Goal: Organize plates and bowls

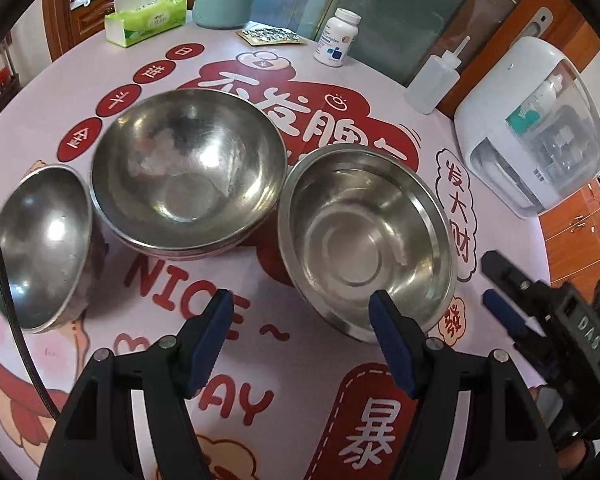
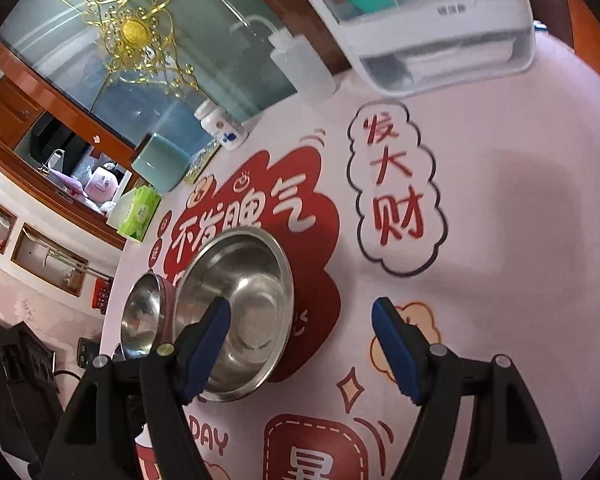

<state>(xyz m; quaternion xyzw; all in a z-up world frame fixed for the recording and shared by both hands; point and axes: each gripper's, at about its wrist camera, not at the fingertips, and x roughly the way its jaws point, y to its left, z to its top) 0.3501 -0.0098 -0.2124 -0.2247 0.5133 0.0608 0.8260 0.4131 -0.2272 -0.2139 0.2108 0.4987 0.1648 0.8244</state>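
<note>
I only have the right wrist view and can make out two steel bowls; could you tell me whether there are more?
Observer: Yes, a third bowl sits left of the large bowl, apparently tilted.
Operator: Thanks; does the large bowl stand alone?
Observer: No, more rims show beneath it; it tops a stack.
Operator: Is the left gripper holding anything?
Observer: No, the left gripper is open and empty.
</note>
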